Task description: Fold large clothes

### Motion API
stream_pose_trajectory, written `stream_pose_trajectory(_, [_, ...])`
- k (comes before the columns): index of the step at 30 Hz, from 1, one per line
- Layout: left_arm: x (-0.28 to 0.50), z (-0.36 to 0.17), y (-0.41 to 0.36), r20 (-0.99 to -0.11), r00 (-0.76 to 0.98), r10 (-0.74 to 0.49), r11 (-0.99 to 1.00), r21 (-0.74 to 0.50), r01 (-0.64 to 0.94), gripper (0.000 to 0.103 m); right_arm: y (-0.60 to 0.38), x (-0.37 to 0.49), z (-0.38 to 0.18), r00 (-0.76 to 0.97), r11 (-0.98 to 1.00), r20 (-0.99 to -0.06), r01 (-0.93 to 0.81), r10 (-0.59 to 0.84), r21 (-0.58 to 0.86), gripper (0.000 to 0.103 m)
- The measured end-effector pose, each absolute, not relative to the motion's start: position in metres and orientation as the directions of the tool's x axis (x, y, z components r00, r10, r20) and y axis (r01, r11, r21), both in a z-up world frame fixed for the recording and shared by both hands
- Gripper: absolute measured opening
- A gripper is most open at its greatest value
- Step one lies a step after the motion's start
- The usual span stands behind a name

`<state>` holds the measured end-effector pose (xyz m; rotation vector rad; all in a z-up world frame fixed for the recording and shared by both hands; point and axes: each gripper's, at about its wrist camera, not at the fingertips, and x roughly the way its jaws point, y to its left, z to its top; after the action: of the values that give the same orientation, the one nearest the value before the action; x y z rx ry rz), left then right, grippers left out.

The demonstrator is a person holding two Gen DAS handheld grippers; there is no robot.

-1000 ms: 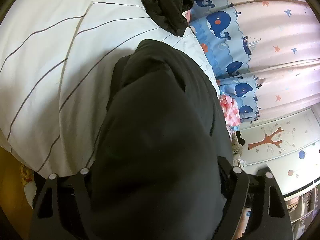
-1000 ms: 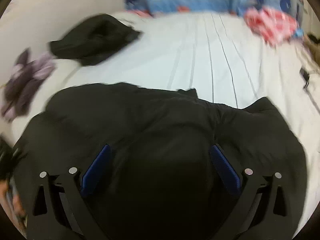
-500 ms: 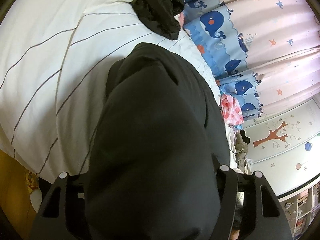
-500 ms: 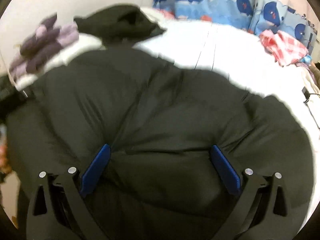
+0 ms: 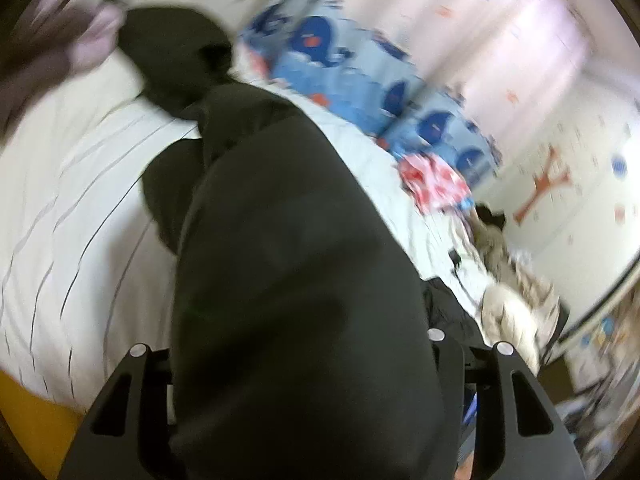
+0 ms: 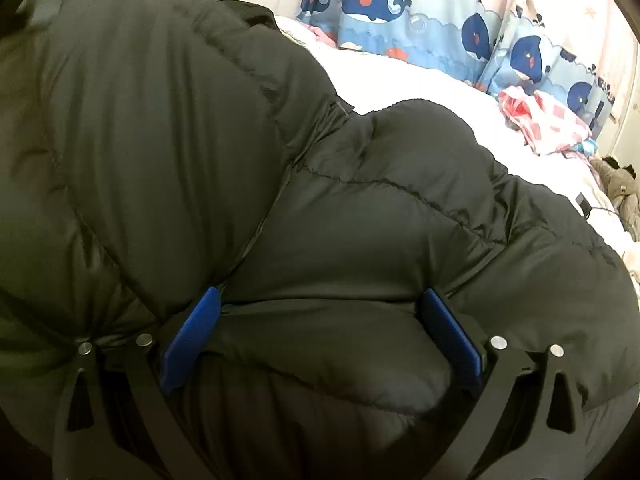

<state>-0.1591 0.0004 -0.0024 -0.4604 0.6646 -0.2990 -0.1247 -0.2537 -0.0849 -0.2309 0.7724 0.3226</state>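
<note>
A black puffer jacket (image 5: 288,240) lies on a white striped bed (image 5: 72,208). Part of it is raised from the bed and runs back into my left gripper (image 5: 296,344). Those jaws are closing on this thick fold, which hides both pads. In the right wrist view the jacket (image 6: 360,208) fills most of the picture in puffy quilted sections. My right gripper (image 6: 320,304) points down into it. Its blue pads (image 6: 192,324) stand wide apart, with a bulge of jacket between them.
A second black garment (image 5: 172,52) and a purple one (image 5: 80,40) lie at the bed's far end. A red checked cloth (image 6: 544,120) lies beside the whale-print curtain (image 6: 400,8). Pale clothes (image 5: 512,304) are heaped at the bed's right side.
My left gripper has risen and rolled, taking the jacket fold with it, and its fingers stand closer together. My right gripper has sunk onto the jacket, which now fills its view.
</note>
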Motion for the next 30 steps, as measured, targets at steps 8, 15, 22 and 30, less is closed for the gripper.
stream_pose_trajectory(8, [-0.164,0.027,-0.101,-0.526,0.737,-0.424,0.905,-0.281,0.320,0.054,-0.350,-0.148,-0.044,0.585,0.877,-0.658,-0.384,0.474,0.289,0.097])
stream_pose_trajectory(15, [-0.165,0.013,-0.185,-0.577,0.680,-0.453,0.877,-0.152,0.456,0.054,-0.486,-0.158,-0.016,0.647,0.787,-0.511,-0.237,0.565,0.570,0.097])
stream_pose_trajectory(22, [-0.164,-0.012,-0.265,-0.648,0.630,-0.428,0.822,0.011,0.570,0.054,-0.561,-0.154,0.057,0.775,0.772,-0.378,-0.213,0.507,0.598,0.097])
stream_pose_trajectory(30, [-0.200,-0.038,-0.334,-0.684,0.621,-0.383,0.675,0.252,0.694,0.063,-0.475,-0.077,0.116,0.576,0.852,-0.636,-0.435,0.513,0.292,0.097])
